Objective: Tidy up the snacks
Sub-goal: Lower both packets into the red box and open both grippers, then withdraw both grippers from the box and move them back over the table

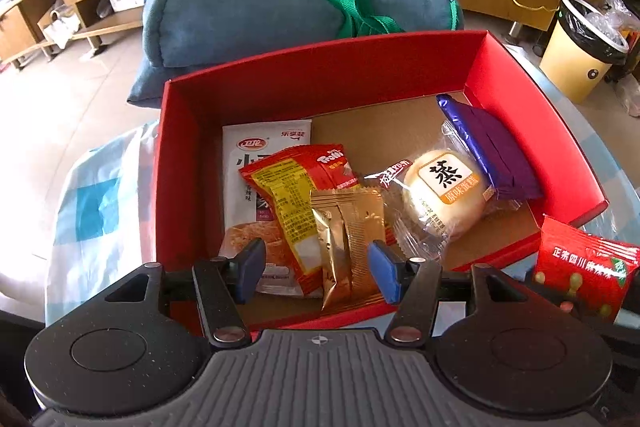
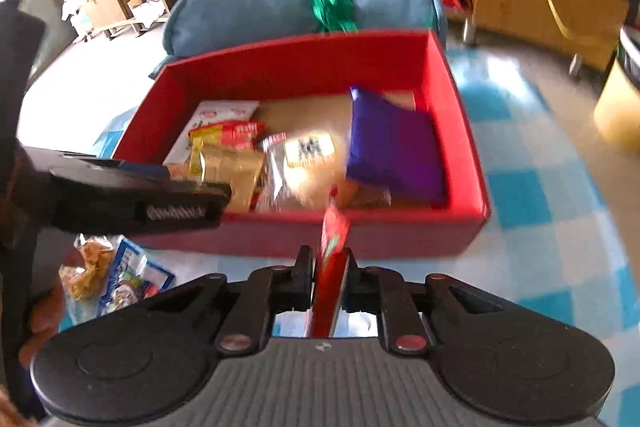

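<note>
Snack packet (image 2: 331, 227), red, light and crinkly, sits clamped edge-on in my right gripper (image 2: 330, 279) just before the red box (image 2: 280, 239); probably slippery foil. Left gripper (image 1: 318, 269) jaws apart, holding nothing.

box (image 1: 376, 67): on desk (image 2: 540, 227) | snack packets (image 1: 348, 227): inside box | cushion (image 1: 256, 7): behind box | bin (image 1: 580, 55): right of box, behind

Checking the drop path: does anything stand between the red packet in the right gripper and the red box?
Nothing visible: the right gripper holds the red packet before the red box, whose near wall alone lies ahead.
</note>
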